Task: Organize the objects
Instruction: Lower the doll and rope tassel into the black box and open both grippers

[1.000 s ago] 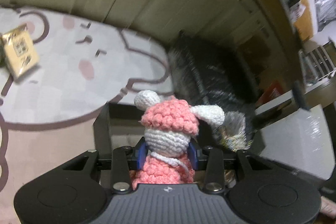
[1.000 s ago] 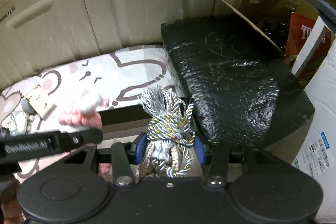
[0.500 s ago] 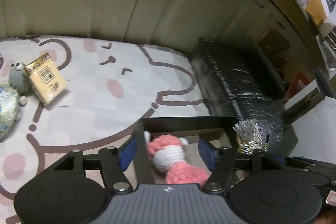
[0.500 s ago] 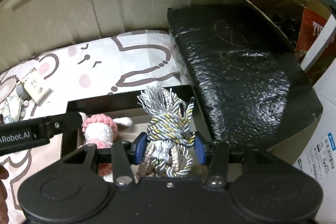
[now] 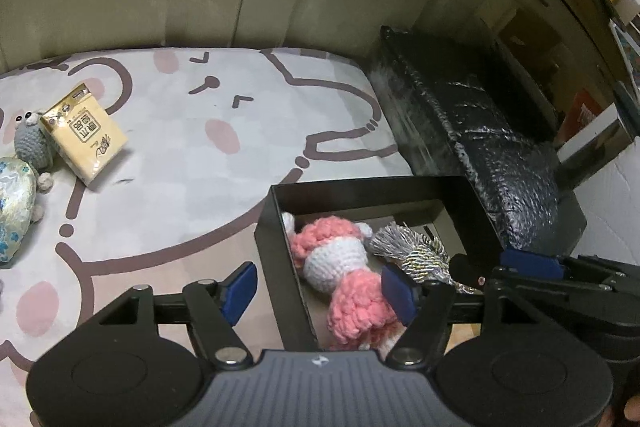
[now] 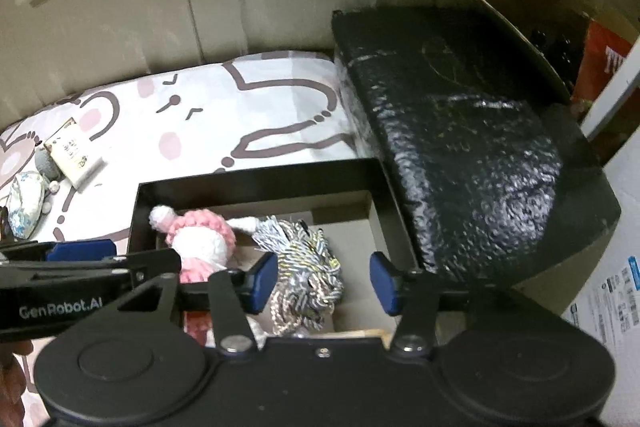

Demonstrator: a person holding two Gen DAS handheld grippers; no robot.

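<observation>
While both tools stand open, their jaws just opening, the left tool (image 5: 320,287) and right tool (image 6: 323,279) hover over the black box (image 5: 276,251), where the crochet doll (image 5: 340,267) and tassel cord (image 6: 308,267) lie released.

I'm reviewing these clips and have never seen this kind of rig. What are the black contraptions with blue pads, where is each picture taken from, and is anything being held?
No robot here: a person holds a two-finger gripper in each hand, each with a fisheye camera looking along its fingers. One picture looks over the left gripper, the other over the right gripper. Both hang above a black box standing on a cartoon-print mat. Both have just been opening and now hold nothing. A pink crocheted doll and a tassel bundle lie in the box. Still on the mat: a yellow tissue pack, a grey crocheted toy and a blue patterned pouch.
</observation>
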